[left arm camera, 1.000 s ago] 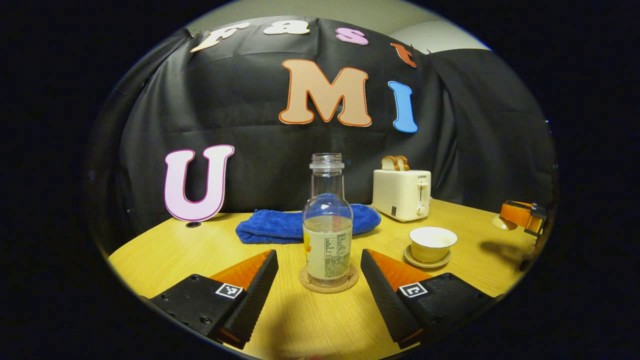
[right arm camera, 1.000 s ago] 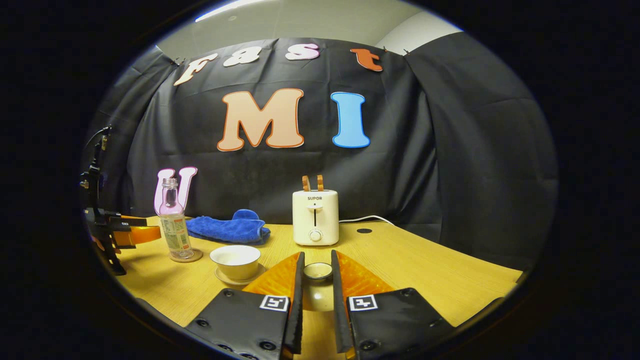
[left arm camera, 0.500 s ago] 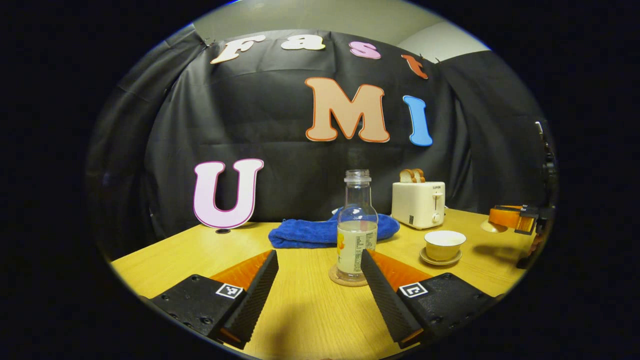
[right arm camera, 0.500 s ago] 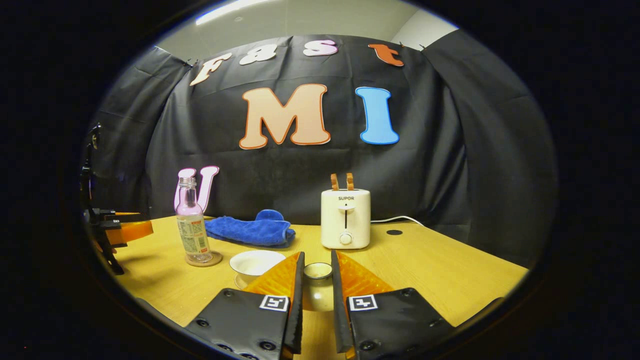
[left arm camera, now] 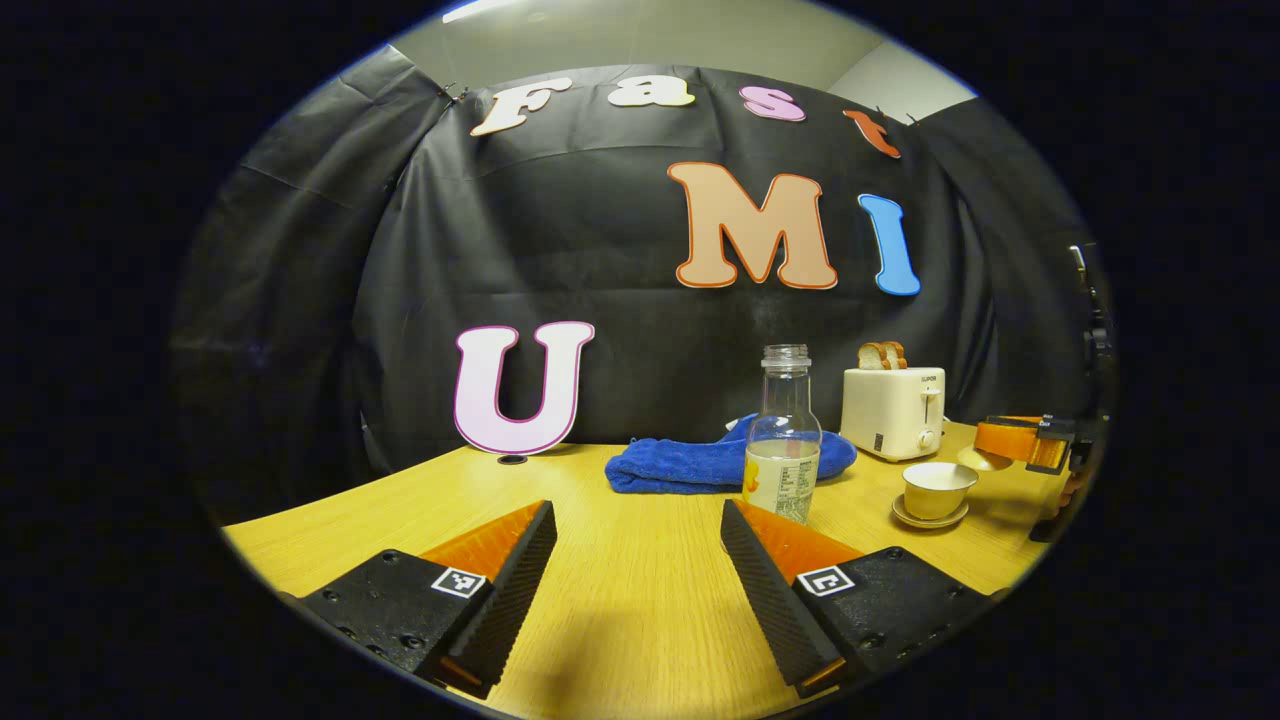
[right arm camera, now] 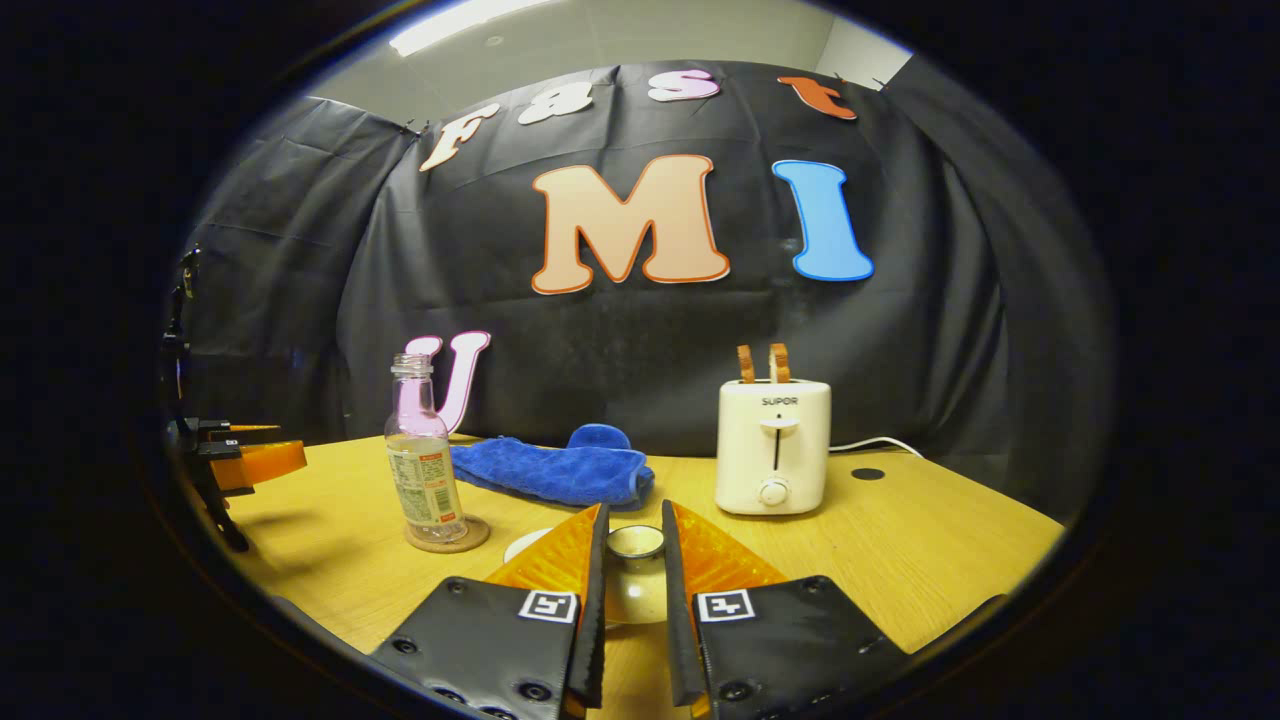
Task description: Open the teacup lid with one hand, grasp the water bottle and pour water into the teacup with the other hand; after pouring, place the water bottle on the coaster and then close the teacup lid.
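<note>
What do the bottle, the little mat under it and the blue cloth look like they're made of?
The water bottle looks like clear plastic or glass: you see straight through it above the paper-like label, and I can't tell which. The coaster seems to be cork, tan, matte and slightly grainy. The blue cloth looks like soft terry or microfibre, with a fuzzy surface and rounded folds.

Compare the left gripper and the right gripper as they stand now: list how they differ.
The left gripper is open and holds nothing; the right gripper is shut on the teacup lid. The left gripper is beside the water bottle, which stands apart from its fingers; the right gripper carries the lid near the teacup. Both are low over the table.
</note>
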A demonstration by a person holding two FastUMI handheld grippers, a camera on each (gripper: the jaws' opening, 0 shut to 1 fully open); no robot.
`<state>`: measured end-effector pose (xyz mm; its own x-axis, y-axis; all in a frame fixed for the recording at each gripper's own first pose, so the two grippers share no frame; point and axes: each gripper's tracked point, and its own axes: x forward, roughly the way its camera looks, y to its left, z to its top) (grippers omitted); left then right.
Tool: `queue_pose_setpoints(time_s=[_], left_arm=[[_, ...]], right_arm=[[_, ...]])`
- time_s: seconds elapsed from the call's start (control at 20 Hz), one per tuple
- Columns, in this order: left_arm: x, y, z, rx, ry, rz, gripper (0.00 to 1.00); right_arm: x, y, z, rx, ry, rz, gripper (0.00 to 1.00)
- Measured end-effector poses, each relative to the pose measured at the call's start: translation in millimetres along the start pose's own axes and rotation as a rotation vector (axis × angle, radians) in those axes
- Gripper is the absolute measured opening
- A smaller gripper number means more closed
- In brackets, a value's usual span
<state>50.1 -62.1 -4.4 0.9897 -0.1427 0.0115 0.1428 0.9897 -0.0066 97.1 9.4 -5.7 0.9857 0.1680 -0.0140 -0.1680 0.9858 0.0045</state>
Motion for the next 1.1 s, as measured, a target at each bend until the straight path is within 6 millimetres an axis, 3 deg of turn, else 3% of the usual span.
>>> queue_pose_setpoints(time_s=[0.4, 0.95, 1.1], left_arm=[[-3.1, 4.7, 0.7, 0.001, 0.001, 0.024, 0.96], [-3.1, 3.3, 0.7, 0.0, 0.0, 0.02, 0.96], [-3.3, 3.3, 0.0, 0.0, 0.002, 0.021, 0.96]], right_arm=[[24.1, 30.0, -12.8, -0.011, 0.081, 0.14, 0.29], [33.6, 36.3, -25.5, -0.007, 0.164, 0.184, 0.27], [33.8, 34.9, -26.1, 0.006, 0.169, 0.179, 0.31]])
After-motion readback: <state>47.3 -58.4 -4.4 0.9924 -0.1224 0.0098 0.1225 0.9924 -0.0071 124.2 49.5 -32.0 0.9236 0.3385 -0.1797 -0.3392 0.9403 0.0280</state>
